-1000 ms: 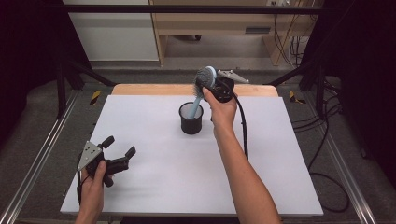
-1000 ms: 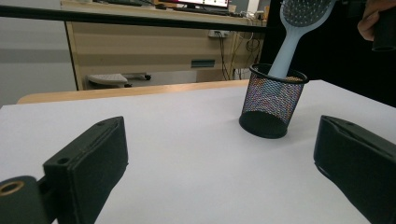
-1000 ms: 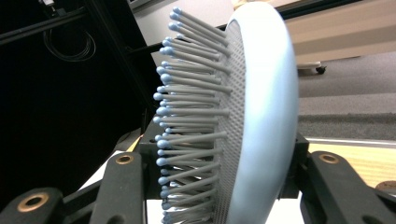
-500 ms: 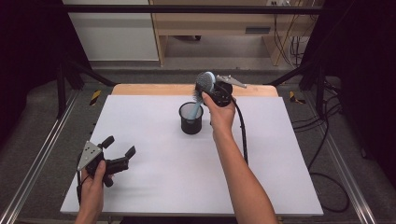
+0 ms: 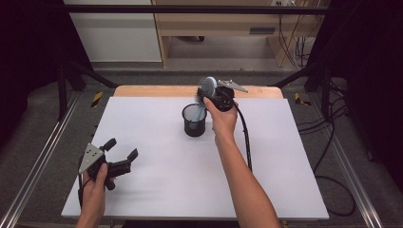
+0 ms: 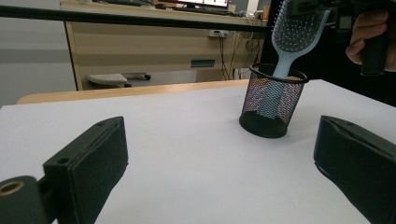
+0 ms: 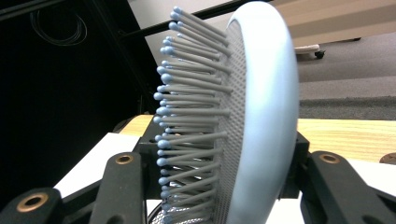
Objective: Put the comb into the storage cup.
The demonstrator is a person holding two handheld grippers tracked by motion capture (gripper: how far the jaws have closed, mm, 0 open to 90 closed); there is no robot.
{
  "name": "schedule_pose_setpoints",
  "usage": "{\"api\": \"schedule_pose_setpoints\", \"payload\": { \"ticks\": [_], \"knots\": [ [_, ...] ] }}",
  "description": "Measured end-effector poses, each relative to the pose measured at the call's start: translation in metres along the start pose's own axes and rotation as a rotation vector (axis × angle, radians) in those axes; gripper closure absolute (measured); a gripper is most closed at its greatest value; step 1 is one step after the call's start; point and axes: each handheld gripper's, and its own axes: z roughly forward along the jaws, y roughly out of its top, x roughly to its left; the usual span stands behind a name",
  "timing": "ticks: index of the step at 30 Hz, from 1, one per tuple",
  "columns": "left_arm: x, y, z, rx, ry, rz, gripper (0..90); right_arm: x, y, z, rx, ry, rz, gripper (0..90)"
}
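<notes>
Hairbrush [image 5: 206, 90] of pale blue plastic, an oval paddle with grey ball-tipped bristles, stands handle-down in a black wire-mesh cup [image 5: 194, 120] near the far edge of the white table [image 5: 285, 156], its head clamped between the jaws of the right gripper [image 5: 211, 97]. It looks light and stiff, and the smooth back may slip, so the bare rim of the head seems the safest hold. The left gripper [image 5: 121, 153] rests at the near left corner, jaws wide and empty.
</notes>
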Motion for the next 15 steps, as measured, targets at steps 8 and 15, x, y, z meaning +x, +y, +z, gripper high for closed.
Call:
{"api": "schedule_pose_setpoints", "payload": {
  "ticks": [8,15],
  "knots": [
    [0.0000,0.0001,-0.0002,0.000,0.000,0.003,3.2,0.0015,-0.0048,0.0036,0.005,0.007,0.005,50.1],
    [-0.0007,0.0001,0.0001,0.002,-0.002,0.006,3.2,-0.0005,-0.0085,0.0047,0.008,0.007,0.019,50.0]
  ]
}}
